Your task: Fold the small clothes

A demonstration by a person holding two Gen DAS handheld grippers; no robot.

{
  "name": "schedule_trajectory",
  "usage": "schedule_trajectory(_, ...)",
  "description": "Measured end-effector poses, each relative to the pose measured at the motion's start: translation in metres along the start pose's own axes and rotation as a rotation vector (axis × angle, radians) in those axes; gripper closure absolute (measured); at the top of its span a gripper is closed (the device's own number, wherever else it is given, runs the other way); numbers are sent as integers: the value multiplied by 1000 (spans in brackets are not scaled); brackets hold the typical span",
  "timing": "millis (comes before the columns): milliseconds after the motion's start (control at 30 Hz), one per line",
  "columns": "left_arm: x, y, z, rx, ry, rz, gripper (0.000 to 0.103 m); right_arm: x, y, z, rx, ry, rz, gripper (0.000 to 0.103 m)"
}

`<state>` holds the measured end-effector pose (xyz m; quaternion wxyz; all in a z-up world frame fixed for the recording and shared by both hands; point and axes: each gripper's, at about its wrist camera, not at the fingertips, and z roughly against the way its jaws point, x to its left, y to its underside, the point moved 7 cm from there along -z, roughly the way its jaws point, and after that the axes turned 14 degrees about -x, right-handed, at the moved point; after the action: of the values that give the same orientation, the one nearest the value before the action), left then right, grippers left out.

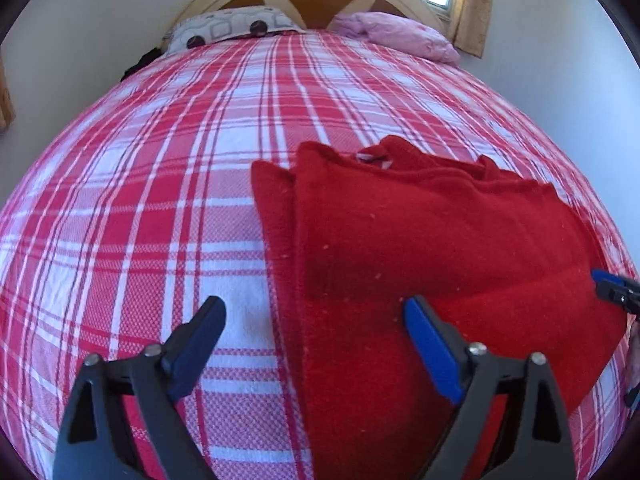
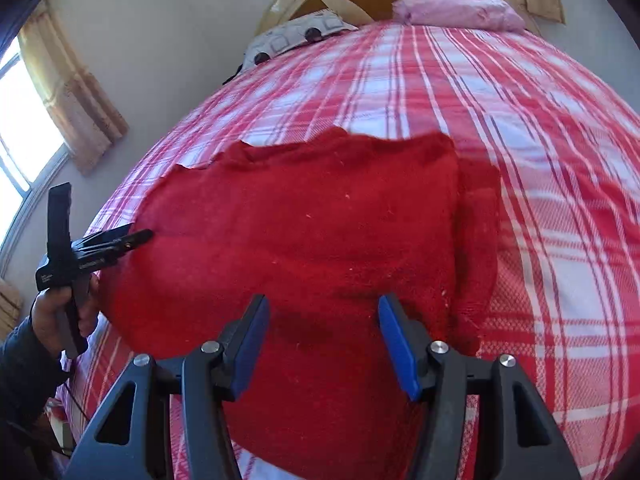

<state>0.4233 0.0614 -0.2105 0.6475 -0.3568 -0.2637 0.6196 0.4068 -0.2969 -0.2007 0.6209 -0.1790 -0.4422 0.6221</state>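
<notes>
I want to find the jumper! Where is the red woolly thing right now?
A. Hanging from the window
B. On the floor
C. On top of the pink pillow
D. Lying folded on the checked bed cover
D: the red woolly garment lies folded flat on the red and white checked bed cover, far from the pink pillow at the headboard.

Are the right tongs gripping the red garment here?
Apart. The right wrist view shows the right tongs open, pads clear of the red garment lying beneath them on the bed.
</notes>
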Motion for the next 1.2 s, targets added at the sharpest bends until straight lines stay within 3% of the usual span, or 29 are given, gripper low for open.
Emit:
schedule_trajectory(133,3,2,16,-9,-2,29,10,-4,-4,10,-15,-4,-60,45)
schedule_trajectory(400,-4,17,66,-59,43,20,8,13,10,57,-74,34,-10,45)
schedule_trajectory(800,-4,52,44,39,22,17,7,12,46,59,-22,55,6,45)
schedule_trajectory(967,-7,53,41,41,2,-19,5,13,49,52,-3,64,25,45)
schedule_trajectory(1200,10,51,61,10,19,19,5,23,41,65,-17,101,29,45)
